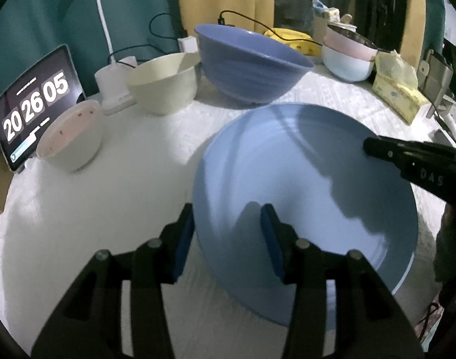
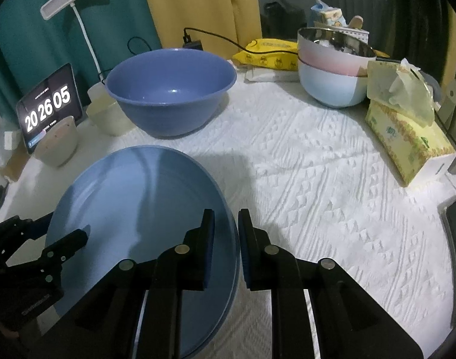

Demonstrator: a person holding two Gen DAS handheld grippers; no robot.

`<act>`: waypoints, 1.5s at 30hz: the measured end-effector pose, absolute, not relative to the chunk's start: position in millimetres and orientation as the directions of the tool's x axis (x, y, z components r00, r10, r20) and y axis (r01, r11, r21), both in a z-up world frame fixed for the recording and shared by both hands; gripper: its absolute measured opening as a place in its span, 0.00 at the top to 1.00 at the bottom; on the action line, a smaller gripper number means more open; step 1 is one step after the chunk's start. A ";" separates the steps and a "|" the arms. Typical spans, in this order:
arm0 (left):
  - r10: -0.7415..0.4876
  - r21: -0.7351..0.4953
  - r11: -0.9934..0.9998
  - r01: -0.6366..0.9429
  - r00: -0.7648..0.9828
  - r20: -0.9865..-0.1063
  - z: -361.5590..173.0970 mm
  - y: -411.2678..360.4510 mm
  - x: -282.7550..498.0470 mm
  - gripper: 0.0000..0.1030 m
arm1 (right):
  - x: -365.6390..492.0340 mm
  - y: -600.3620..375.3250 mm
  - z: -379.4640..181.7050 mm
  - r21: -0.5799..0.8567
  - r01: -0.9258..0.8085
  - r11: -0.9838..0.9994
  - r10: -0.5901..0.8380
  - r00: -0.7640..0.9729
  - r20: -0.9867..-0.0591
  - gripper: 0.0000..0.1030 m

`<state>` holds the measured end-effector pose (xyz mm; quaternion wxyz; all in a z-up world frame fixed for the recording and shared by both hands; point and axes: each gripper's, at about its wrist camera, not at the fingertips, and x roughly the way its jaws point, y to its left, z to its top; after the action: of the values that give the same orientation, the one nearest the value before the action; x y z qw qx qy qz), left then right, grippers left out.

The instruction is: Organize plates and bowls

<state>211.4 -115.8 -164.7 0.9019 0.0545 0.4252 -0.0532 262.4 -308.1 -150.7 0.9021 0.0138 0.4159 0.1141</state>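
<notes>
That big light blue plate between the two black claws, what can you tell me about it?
The light blue plate is round, wide and shallow, with a smooth glossy surface and a raised rim, plastic or glazed by the look. It sits tilted over the white textured tablecloth. The right gripper pinches its rim. The left gripper straddles the opposite rim, its jaws wider than the rim. A second rim line underneath hints at another plate, but that is unclear.

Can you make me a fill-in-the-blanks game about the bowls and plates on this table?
1. The big plate between the two grippers is light ____.
2. The clock on the tablet reads 20 26 ____.
3. The pink bowl sits stacked on a pale ____ bowl.
4. The right gripper has its jaws on the plate's ____.

Missing words: blue; 05; blue; rim
</notes>
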 end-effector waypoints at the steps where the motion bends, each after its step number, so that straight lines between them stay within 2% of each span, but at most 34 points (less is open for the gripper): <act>1: -0.050 0.051 0.989 0.140 0.636 -0.770 -163.6 -115.0 210.8 0.54 | 262.0 -308.5 -149.8 0.118 -0.192 0.974 0.215 0.629 -0.747 0.83; 9: -0.048 0.045 0.992 0.120 0.675 -0.736 -147.7 -105.4 206.7 0.52 | 261.0 -313.8 -137.6 0.105 -0.172 0.980 0.193 0.650 -0.735 0.77; 26: -0.041 0.051 0.994 0.096 0.765 -0.643 -97.5 -97.5 218.0 0.51 | 269.2 -309.2 -93.0 0.076 -0.181 0.981 0.185 0.720 -0.669 0.76; 29: -0.044 0.048 0.994 0.099 0.759 -0.650 -101.7 -96.8 221.3 0.51 | 269.8 -309.1 -92.2 0.077 -0.180 0.981 0.184 0.721 -0.668 0.75; 31: -0.050 0.037 0.994 0.100 0.745 -0.665 -109.0 -96.1 224.8 0.51 | 270.8 -311.0 -96.5 0.085 -0.174 0.981 0.185 0.711 -0.679 0.72; 32: -0.053 0.029 0.995 0.098 0.737 -0.673 -113.2 -95.6 226.3 0.50 | 270.0 -311.8 -99.3 0.091 -0.174 0.981 0.188 0.708 -0.681 0.66; 34: -0.065 0.001 0.996 0.092 0.714 -0.697 -124.1 -92.5 229.4 0.50 | 268.3 -312.9 -107.1 0.112 -0.177 0.978 0.204 0.694 -0.690 0.64; 36: -0.070 -0.016 0.996 0.083 0.694 -0.716 -134.6 -89.4 231.5 0.47 | 266.8 -313.6 -116.3 0.120 -0.172 0.978 0.206 0.679 -0.705 0.62; 38: -0.082 -0.040 0.996 0.078 0.675 -0.733 -144.8 -86.5 233.5 0.34 | 265.1 -314.2 -124.6 0.130 -0.165 0.978 0.207 0.664 -0.719 0.61; 45: -0.106 -0.067 0.994 0.086 0.614 -0.782 -170.0 -85.7 237.7 0.33 | 259.7 -321.9 -145.0 0.169 -0.132 0.977 0.214 0.629 -0.747 0.61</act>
<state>237.7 -85.7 -170.0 0.8982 -0.0115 0.4362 -0.0533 259.7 -321.9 -145.0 0.9012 0.0491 0.4198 0.0961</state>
